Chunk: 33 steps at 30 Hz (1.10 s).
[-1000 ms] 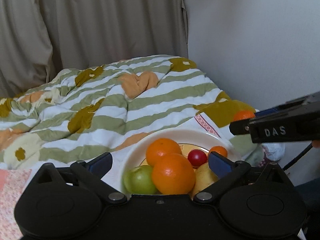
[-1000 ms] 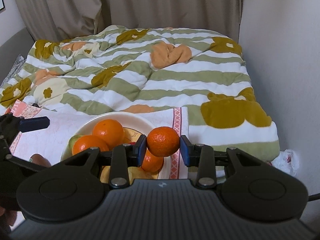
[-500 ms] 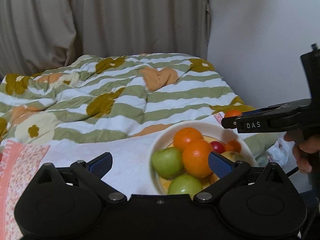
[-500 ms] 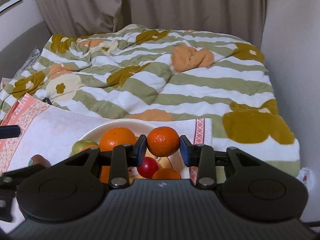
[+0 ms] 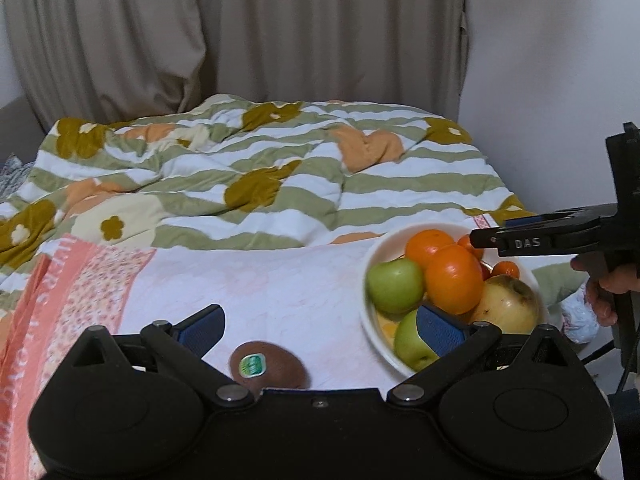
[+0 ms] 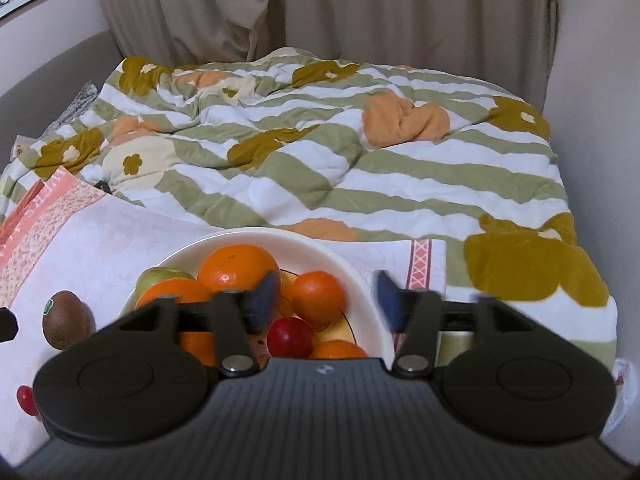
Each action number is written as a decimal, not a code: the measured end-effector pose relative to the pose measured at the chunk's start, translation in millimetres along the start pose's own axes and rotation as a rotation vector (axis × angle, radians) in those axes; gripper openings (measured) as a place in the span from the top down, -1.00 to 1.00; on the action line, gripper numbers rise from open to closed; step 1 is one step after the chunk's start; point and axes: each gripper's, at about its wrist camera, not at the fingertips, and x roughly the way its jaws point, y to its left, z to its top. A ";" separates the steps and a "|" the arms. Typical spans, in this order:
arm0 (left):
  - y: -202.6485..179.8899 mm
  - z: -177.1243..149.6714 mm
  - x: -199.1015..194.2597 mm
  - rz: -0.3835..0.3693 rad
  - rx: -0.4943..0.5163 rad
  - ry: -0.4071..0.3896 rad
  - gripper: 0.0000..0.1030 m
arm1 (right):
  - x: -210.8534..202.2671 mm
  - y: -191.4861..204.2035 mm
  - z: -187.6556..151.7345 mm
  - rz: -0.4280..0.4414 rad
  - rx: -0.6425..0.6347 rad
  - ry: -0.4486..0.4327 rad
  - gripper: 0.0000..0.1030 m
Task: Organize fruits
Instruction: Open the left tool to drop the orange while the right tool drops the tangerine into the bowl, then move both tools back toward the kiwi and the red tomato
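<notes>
- Right gripper [image 6: 326, 300]: side marked "DAS"; jaws have just been opening, now wide over the bowl [image 6: 372, 280], gripping nothing.
- Left gripper [image 5: 320, 326]: jaws wide, nothing held.
- Bowl: white; holds oranges [image 6: 238, 266], green apples [image 5: 394, 284], a red fruit [image 6: 290, 336].
- Kiwi [image 5: 268, 366]: green sticker, unreadable; on the cloth [image 5: 260, 280] beside the bowl.
- Cloth: pink-white, over a striped floral quilt [image 5: 280, 184].
- Room: beige curtain [image 5: 280, 40], pale wall [image 5: 560, 80].

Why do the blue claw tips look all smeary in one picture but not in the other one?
In the right wrist view the right claw has just been opening, with nothing between its tips, so its blue pads smear with motion blur. In the left wrist view the left claw shows crisp pads, and only the fisheye lens bends the picture's edges.
</notes>
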 end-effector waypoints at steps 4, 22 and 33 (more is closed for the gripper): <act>6.4 -5.0 -10.6 0.021 -0.027 -0.012 -1.00 | -19.1 -0.8 -3.8 -0.013 0.031 -0.066 -1.00; 34.7 -16.7 -94.7 0.137 -0.082 -0.125 -1.00 | -110.4 38.5 8.3 -0.027 0.048 -0.114 -1.00; 94.0 -21.6 -130.6 0.150 -0.056 -0.203 -1.00 | -173.1 108.3 12.6 -0.052 0.062 -0.209 -1.00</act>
